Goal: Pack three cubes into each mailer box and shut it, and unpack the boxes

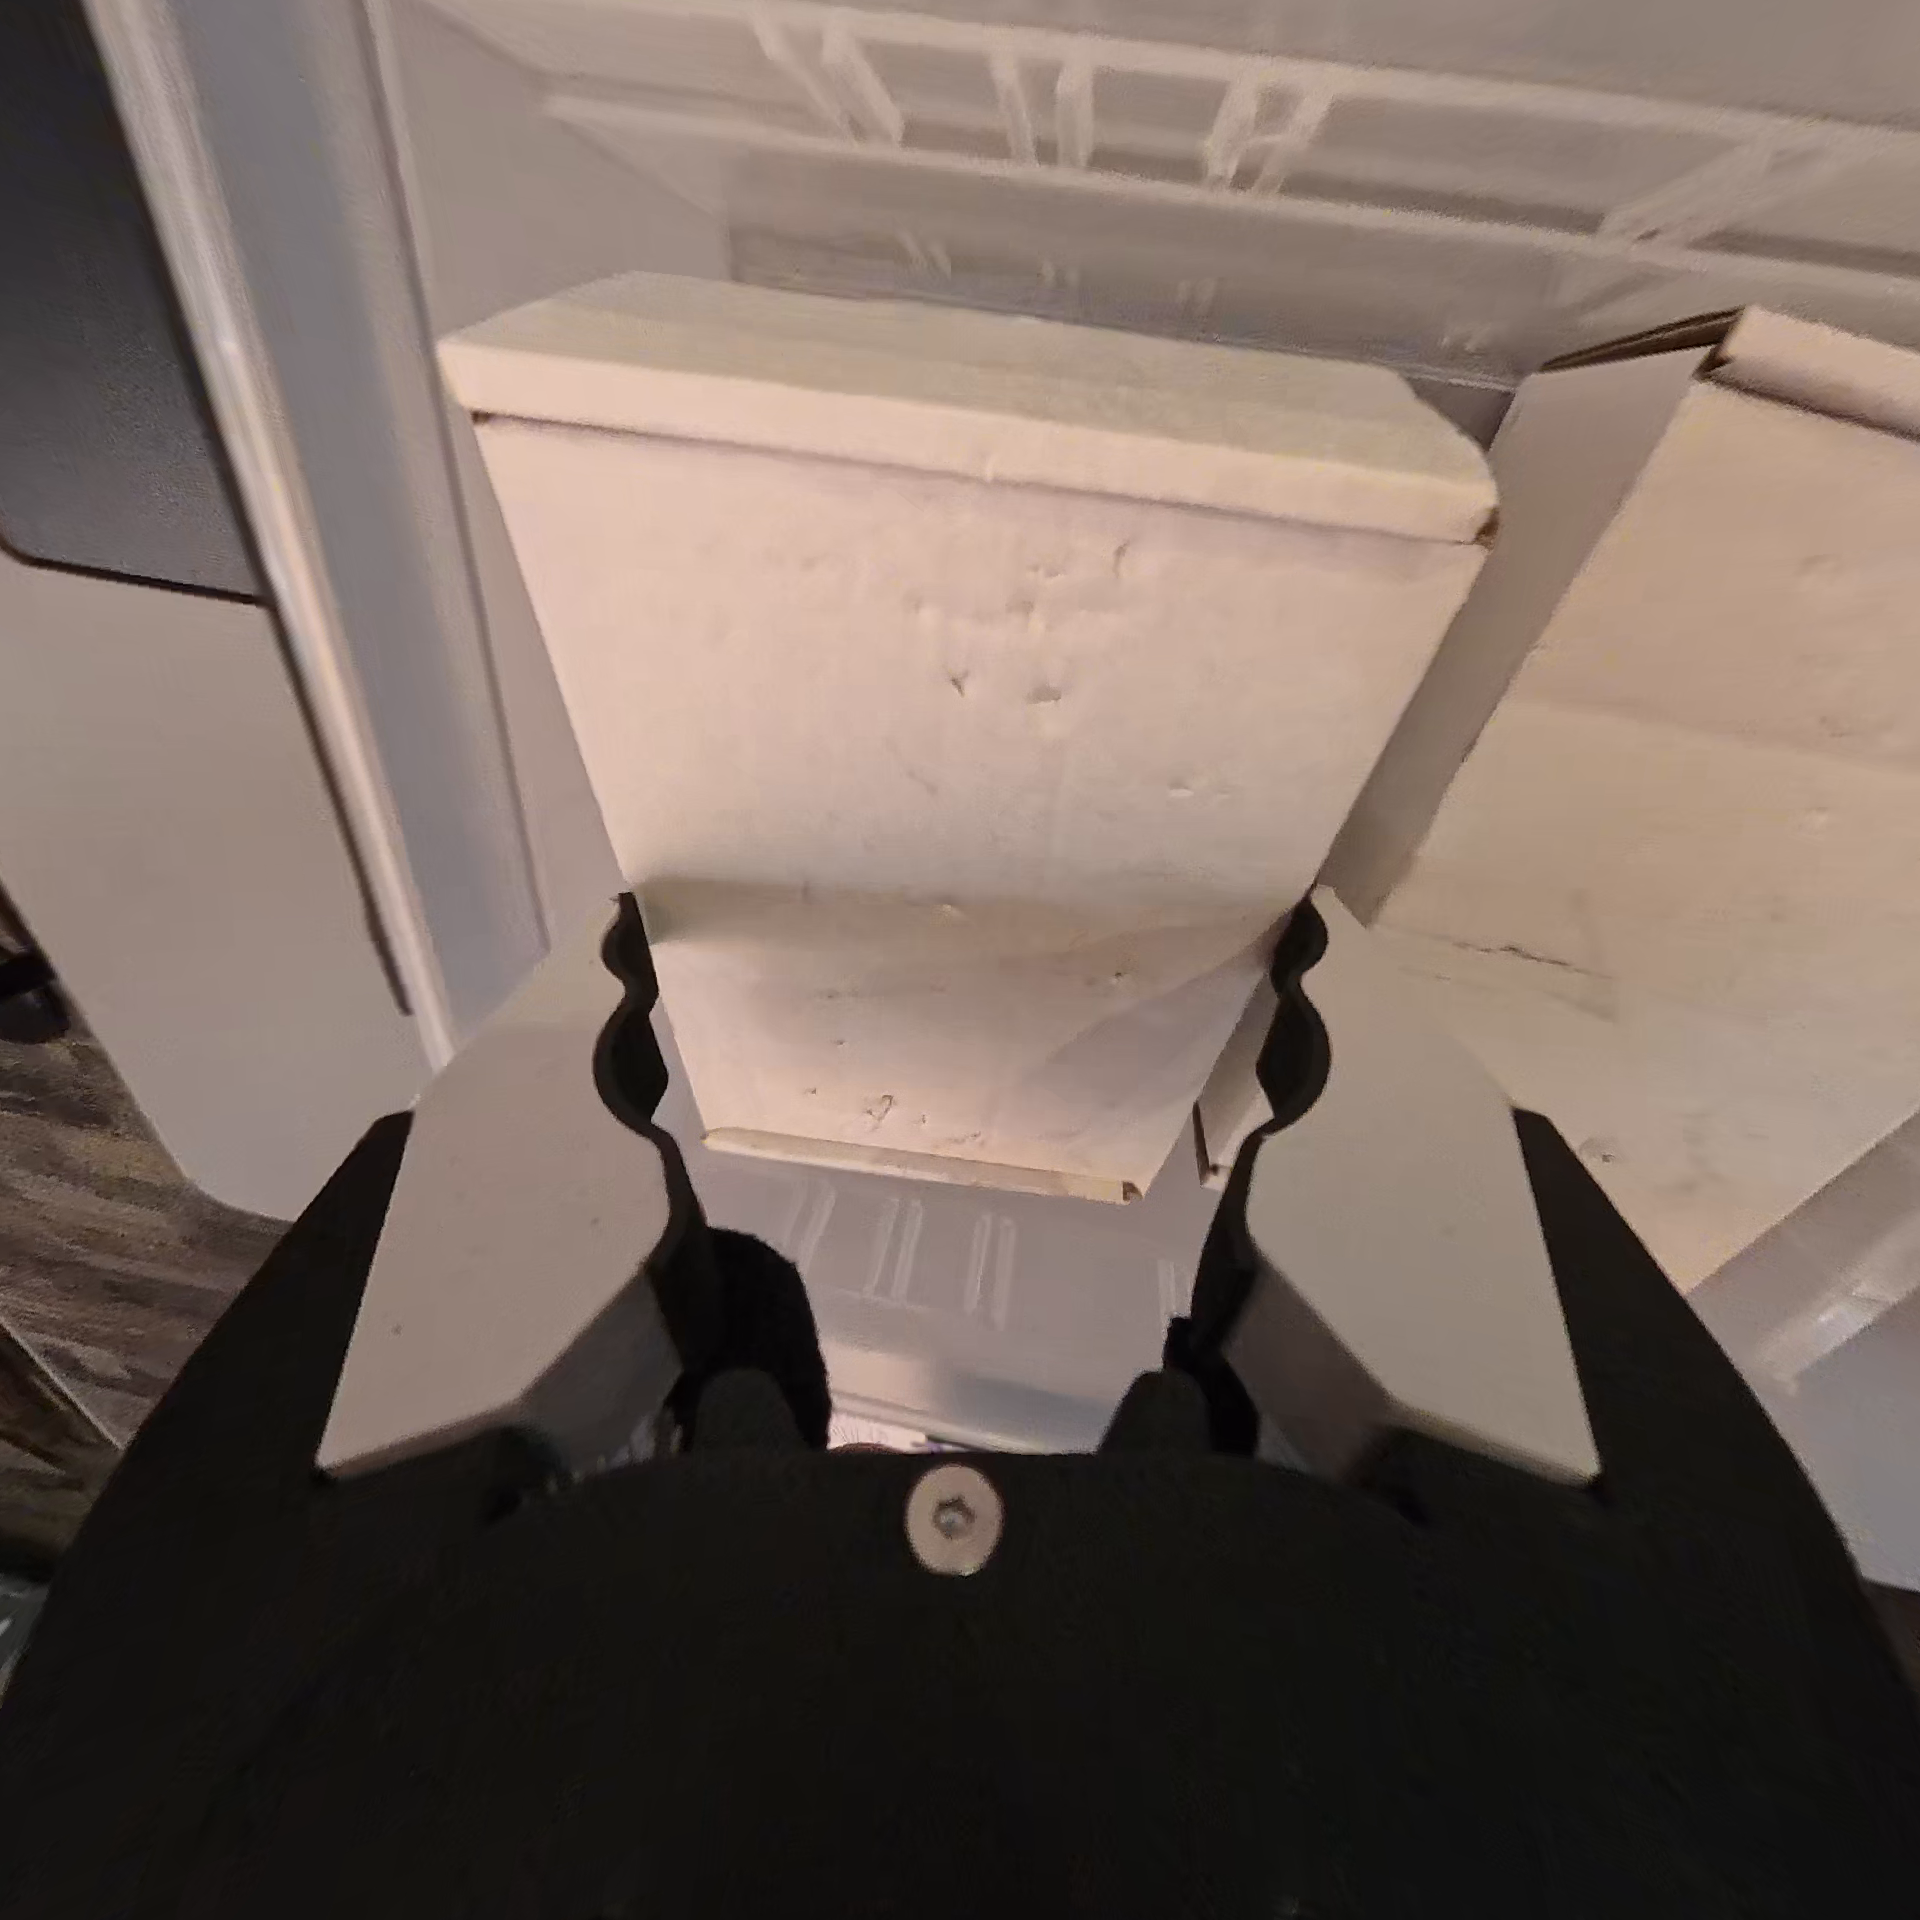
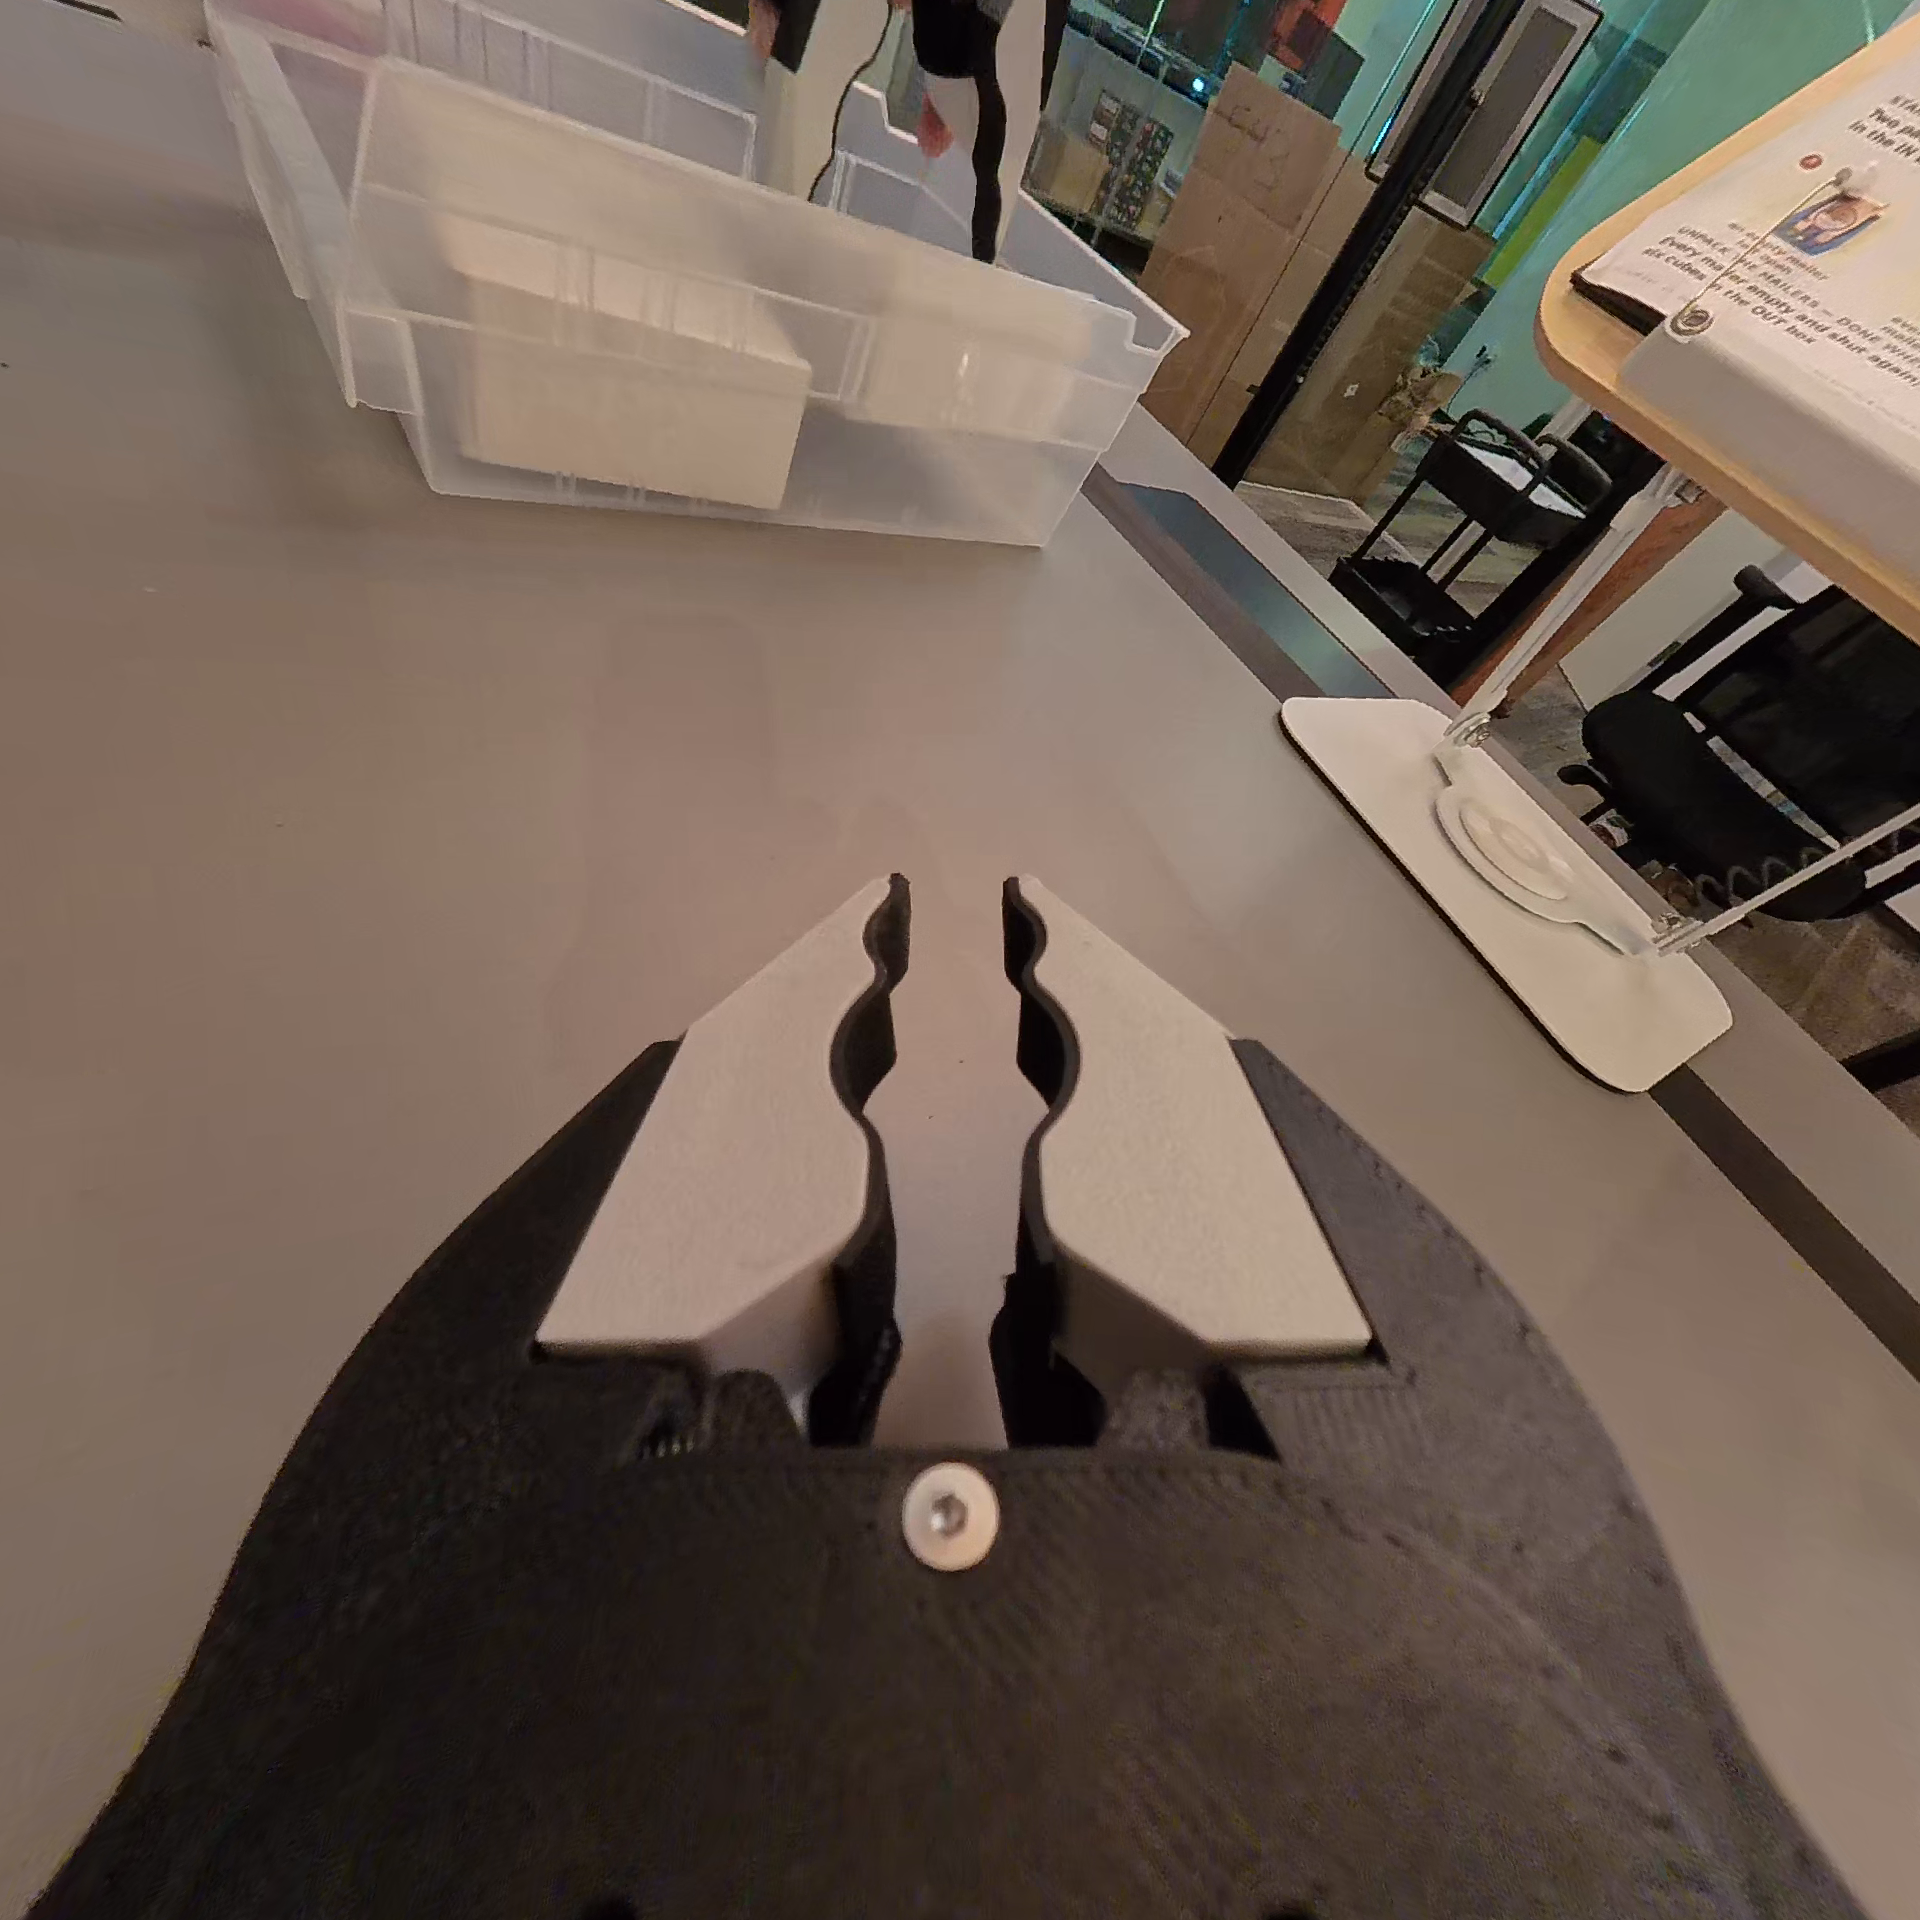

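In the left wrist view my left gripper (image 1: 961, 925) is spread wide and shut on a white mailer box (image 1: 987, 675), with one finger on each side of it. The box is closed and looks sharp against a blurred background. A second white mailer box (image 1: 1662, 831) lies just to its right. In the right wrist view my right gripper (image 2: 954, 883) is empty above the grey table (image 2: 416, 831), its jaws almost together. Two white boxes (image 2: 634, 416) (image 2: 977, 353) show through a clear plastic bin (image 2: 1132, 332). No cubes are in view.
The ribbed wall of the clear bin (image 1: 1039, 156) rises behind the held box. At the table's right edge stands a white base plate (image 2: 1496, 894) that carries a tilted board with a printed sheet (image 2: 1766, 260). Chairs and cardboard boxes stand beyond the table.
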### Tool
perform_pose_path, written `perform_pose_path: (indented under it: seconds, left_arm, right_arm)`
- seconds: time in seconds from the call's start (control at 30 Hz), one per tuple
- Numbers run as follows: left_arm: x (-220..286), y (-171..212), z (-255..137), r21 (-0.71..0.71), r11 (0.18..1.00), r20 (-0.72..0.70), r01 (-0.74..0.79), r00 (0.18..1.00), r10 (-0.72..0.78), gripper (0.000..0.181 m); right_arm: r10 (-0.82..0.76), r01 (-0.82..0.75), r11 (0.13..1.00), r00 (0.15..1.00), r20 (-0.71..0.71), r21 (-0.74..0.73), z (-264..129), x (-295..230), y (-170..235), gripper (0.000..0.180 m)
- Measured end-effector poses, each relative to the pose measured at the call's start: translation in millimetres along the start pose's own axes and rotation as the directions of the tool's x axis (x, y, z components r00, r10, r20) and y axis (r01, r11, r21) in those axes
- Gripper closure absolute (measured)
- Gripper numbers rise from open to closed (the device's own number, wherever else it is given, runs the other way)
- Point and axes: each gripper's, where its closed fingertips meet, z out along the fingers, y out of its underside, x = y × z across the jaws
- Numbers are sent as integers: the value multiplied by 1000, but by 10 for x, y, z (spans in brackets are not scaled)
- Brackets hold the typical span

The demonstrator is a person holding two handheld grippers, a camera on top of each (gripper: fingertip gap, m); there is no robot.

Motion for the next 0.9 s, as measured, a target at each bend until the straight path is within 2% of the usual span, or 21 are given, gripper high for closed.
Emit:
perform_pose_path:
  seconds: [0.13, 0.43, 0.47, 0.53, 0.63, 0.9]
  left_arm:
    - [50, -129, -100, 75, 997, 6, 7, 1000, -8, 64]
    - [114, -161, 41, 48, 998, -33, -33, 999, 34, 65]
    - [121, -170, 63, 50, 999, -48, -14, 999, 17, 59]
    - [132, -196, 123, 51, 998, -87, 44, 995, -40, 34]
    - [120, -108, 280, -11, 999, -75, -30, 997, 29, 54]
    - [144, -92, 443, -36, 998, -90, -46, 995, 42, 45]
  right_arm:
    - [-1, 1, 1000, 1000, -3, 2, -2, 0, -3, 164]
    - [0, 0, 1000, 1000, -8, 4, -15, 9, -2, 165]
    - [-1, 1, 1000, 1000, -7, 3, -13, 7, -1, 165]
    - [-5, 5, 1000, 1000, -4, -2, -8, 0, 4, 165]
    - [-6, 6, 1000, 1000, -1, -6, -1, -4, 12, 165]
    - [-14, 14, 1000, 1000, 8, -17, 14, -21, 25, 166]
